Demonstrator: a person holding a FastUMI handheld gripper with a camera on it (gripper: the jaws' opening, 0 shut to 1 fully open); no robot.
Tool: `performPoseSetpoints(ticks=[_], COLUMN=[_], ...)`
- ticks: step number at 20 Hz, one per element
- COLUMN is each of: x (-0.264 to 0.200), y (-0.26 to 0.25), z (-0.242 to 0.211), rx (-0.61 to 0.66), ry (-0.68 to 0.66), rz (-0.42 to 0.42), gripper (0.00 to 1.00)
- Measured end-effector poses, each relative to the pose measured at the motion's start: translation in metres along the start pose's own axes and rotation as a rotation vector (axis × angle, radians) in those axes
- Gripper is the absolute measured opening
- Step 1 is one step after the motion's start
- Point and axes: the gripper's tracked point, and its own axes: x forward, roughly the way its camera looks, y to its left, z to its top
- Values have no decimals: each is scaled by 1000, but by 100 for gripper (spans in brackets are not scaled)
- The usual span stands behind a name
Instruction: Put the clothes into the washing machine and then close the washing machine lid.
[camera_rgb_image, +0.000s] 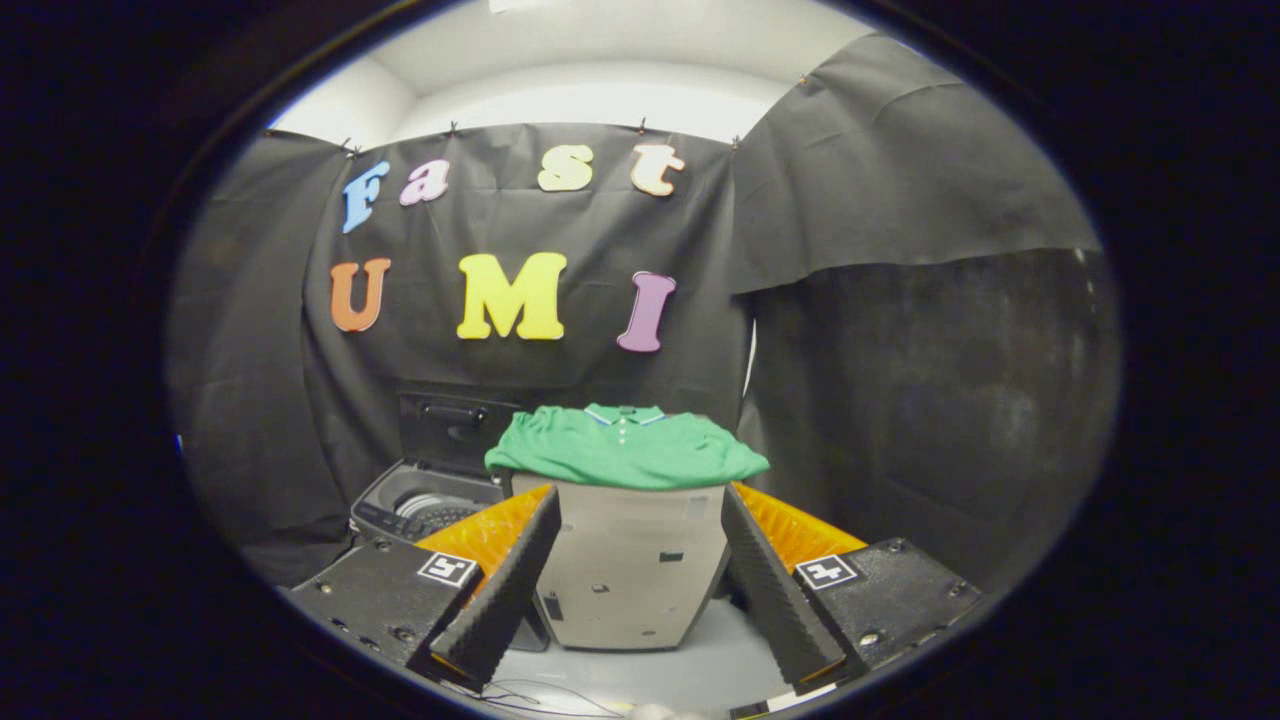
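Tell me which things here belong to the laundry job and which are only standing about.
Belong to the job:
green polo shirt
washing machine, lid raised
gripper, jaws open, shirt beyond them

Only standing about:
pale box-like stand under the shirt
thin cable on the floor

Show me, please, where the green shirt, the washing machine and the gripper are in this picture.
green shirt (625, 450): gripper view, middle of the folded cloth, beyond the fingers.
washing machine (378, 508): gripper view, front rim of the open tub, lid raised behind.
gripper (638, 580): gripper view, midway between its open fingertips, nothing held.
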Motion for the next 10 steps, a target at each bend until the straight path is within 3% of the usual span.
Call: performPoseSetpoints(ticks=[10], x=[153], y=[3], z=[78], rx=[40], ry=[17], rz=[61], gripper=[100])
